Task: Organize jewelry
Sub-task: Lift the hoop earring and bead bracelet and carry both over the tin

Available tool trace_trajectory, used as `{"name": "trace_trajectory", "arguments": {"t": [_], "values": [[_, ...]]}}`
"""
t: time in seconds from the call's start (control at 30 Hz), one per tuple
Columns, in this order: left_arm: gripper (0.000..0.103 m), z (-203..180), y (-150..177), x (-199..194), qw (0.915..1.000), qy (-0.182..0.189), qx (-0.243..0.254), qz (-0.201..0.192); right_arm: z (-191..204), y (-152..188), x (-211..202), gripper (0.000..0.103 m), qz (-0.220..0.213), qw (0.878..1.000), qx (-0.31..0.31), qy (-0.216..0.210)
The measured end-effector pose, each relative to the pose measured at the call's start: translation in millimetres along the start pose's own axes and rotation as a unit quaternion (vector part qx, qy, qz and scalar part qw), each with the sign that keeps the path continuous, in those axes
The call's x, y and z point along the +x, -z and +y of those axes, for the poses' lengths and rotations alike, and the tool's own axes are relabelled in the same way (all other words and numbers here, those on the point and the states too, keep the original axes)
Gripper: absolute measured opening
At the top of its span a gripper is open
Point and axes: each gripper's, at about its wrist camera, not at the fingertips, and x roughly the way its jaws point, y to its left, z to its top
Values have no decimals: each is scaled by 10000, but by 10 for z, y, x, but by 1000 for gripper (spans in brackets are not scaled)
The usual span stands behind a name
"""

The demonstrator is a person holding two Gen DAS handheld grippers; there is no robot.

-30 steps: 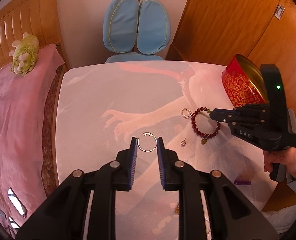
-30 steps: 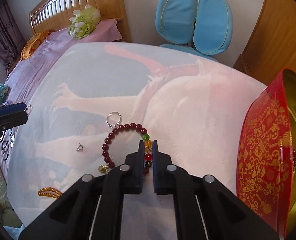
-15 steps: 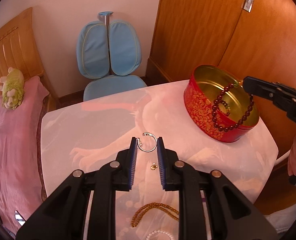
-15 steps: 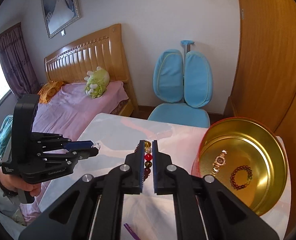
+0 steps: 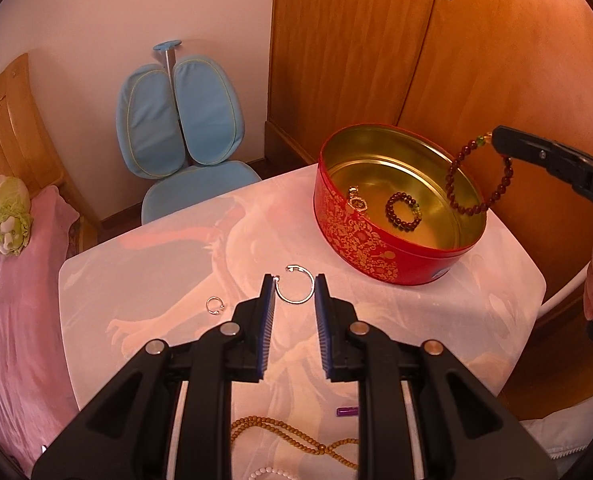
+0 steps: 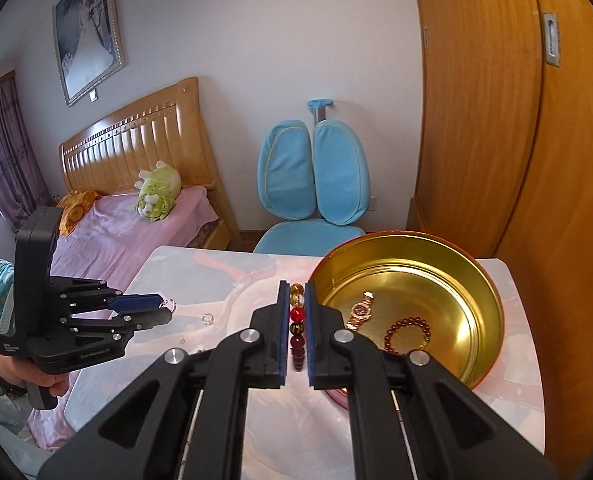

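Note:
A silver open bangle (image 5: 294, 285) is pinched between the blue pads of my left gripper (image 5: 294, 290), which is shut on it and held above the table. The red tin (image 5: 360, 236) with a gold inside stands at the far right; a watch (image 5: 358, 200) and a dark bead bracelet (image 5: 403, 212) lie in it. My right gripper (image 6: 296, 300) is shut on a dark red bead bracelet (image 6: 297, 314), whose loop (image 5: 476, 188) hangs over the tin's right rim. From the right wrist view, the left gripper (image 6: 164, 310) is to the left of the tin (image 6: 492, 292).
On the white table (image 5: 156, 264) lie a small ring (image 5: 215, 305), a wooden bead necklace (image 5: 288, 436), white beads (image 5: 272, 472) and a purple piece (image 5: 346, 411). A blue chair (image 5: 184, 128) stands behind, a pink bed (image 5: 8, 300) left, a wooden wardrobe (image 5: 376, 60) right.
Both grippers rose off the table with their pieces. The right one lifted the red bracelet and carried it over the tin. The left one turned towards the tin with the bangle.

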Motion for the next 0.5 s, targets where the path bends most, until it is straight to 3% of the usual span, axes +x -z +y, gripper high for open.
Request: {"name": "trace_trajectory", "arguments": {"t": [0.5], "values": [[20,-256,-331,115,9996,254,155,4,-482,-95,10,8,14,9993,264,256]]}}
